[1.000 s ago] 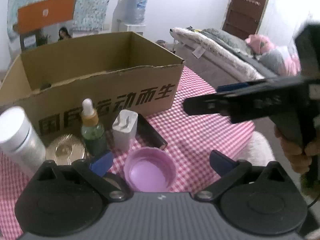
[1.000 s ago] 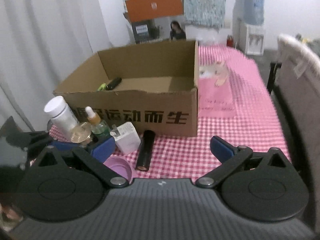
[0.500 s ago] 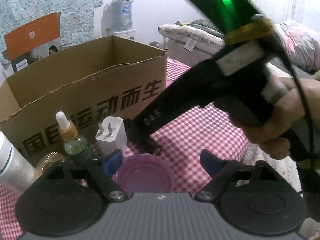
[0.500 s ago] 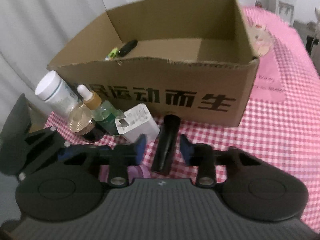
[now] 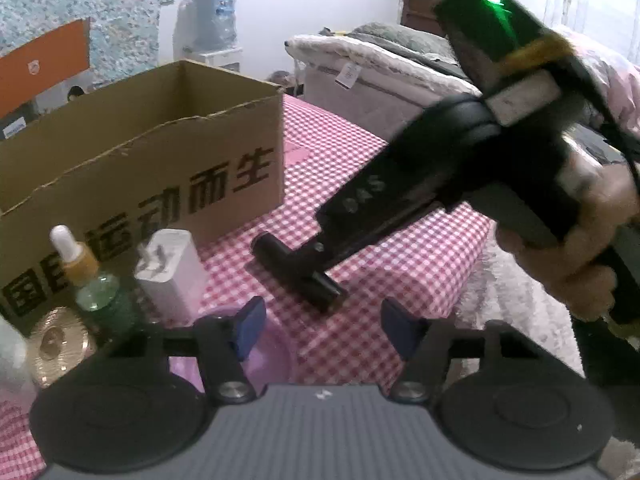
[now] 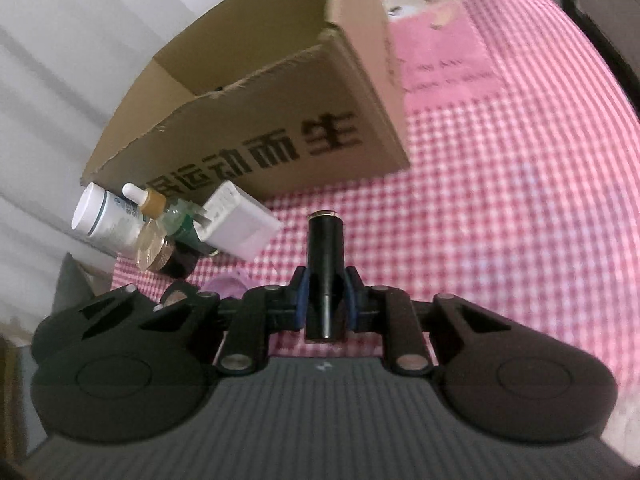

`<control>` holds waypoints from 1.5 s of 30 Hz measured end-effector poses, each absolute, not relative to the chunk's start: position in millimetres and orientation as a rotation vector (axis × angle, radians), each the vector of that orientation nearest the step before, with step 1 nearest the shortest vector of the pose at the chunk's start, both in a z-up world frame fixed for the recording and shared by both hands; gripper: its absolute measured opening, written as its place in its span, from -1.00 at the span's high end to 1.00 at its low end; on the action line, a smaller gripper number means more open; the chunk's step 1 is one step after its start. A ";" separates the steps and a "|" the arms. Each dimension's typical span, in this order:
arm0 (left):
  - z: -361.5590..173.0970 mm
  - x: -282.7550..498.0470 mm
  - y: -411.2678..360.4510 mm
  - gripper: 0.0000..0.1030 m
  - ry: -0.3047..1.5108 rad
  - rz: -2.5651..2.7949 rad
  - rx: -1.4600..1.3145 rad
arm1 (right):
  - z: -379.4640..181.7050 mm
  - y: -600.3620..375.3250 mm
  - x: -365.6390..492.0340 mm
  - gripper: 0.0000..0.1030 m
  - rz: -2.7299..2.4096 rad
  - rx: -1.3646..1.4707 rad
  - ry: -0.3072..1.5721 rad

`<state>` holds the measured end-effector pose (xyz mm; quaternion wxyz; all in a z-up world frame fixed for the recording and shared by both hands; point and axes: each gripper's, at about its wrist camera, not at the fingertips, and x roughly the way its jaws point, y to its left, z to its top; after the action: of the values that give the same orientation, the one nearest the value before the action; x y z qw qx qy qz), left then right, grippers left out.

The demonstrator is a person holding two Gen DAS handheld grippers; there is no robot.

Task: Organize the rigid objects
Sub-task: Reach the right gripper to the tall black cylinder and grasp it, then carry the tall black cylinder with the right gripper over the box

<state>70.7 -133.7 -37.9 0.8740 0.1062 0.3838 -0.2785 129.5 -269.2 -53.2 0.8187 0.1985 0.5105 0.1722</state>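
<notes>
Beside the cardboard box [image 6: 256,120] | right gripper [image 6: 325,300] fingers clamped on black tube [image 6: 324,256] | left gripper [image 5: 320,328] fingers half-open, just been closing – empty

black cylinder [image 6: 325,276], lying on checked cloth [image 6: 500,240]

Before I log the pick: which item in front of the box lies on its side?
The black cylinder, clamped by the right gripper; dropper bottle and white charger stand upright.

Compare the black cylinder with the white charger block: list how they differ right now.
The black cylinder is round, slim and dark; the white charger block is boxy and pale, with metal prongs. The cylinder lies on its side, clamped in the right tongs; the charger stands free by the dropper bottle. Both sit on the checked cloth before the cardboard box.
</notes>
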 end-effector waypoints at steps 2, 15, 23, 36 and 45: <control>-40.0 73.2 -139.8 -0.20 0.817 -0.591 0.225 | -56.3 -278.1 120.9 0.66 0.357 0.466 1.090; -59.5 87.6 -178.6 0.09 0.921 -0.638 0.287 | -73.2 -317.5 92.5 0.59 0.353 0.651 1.102; -59.8 98.0 -185.2 0.13 0.932 -0.611 0.292 | -72.2 -322.7 97.0 0.58 0.376 0.640 1.098; -60.4 99.8 -186.8 0.13 0.916 -0.564 0.319 | -79.4 -331.0 99.5 0.55 0.431 0.729 1.098; -54.5 92.0 -183.8 0.13 0.895 -0.576 0.322 | -80.4 -337.4 87.2 0.55 0.449 0.804 1.068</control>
<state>92.0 -183.8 -54.5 0.8495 0.1527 0.4247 -0.2733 87.2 -337.4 -80.4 0.7614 0.3696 0.4910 0.2065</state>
